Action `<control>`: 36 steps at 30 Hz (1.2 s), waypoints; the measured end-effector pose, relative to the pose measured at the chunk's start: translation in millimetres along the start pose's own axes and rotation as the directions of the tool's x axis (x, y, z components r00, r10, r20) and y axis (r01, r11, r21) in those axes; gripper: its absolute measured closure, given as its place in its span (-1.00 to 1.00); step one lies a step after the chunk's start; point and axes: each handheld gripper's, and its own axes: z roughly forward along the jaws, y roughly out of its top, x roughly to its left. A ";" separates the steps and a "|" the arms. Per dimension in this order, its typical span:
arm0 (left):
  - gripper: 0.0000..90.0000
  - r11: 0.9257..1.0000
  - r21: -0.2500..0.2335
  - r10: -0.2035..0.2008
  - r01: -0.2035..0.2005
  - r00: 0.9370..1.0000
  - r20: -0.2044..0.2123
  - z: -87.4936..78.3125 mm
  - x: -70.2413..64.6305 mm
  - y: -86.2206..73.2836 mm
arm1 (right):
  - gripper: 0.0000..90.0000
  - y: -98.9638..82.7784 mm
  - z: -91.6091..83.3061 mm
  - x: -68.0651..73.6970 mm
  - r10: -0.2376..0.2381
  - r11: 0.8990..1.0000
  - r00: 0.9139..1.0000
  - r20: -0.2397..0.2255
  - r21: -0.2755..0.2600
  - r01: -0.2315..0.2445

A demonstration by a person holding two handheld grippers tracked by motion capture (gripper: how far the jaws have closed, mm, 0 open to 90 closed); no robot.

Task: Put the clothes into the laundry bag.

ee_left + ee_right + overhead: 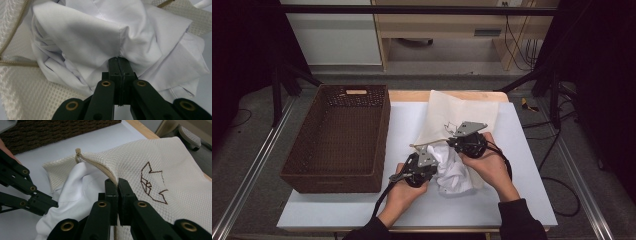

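White surface [522, 165] underneath: my left jaws [119, 65] pinch the crumpled white cotton shirt [100, 37]; my right jaws [118, 187] clamp the cream mesh laundry bag's [175, 170] zipper edge above it. I should lift that mouth wide, then push deep.

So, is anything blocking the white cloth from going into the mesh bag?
Nothing visible does. The right gripper holds the mesh bag open by its zipper edge, and the left gripper, shut on the white cloth, has it right at the opening.
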 end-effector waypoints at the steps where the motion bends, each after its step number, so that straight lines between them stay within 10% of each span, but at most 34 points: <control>1: 1.00 1.000 0.001 0.005 -0.005 1.000 0.001 1.7 0.1 0.9 | 0.95 -0.2 -0.2 -0.3 0.003 1.000 1.000 0.002 0.003 -0.003; 36: 1.00 1.000 -0.016 0.018 -0.018 1.000 -0.004 2.3 1.1 2.9 | 0.96 -2.0 -2.8 12.8 0.034 0.997 0.999 0.015 0.067 -0.035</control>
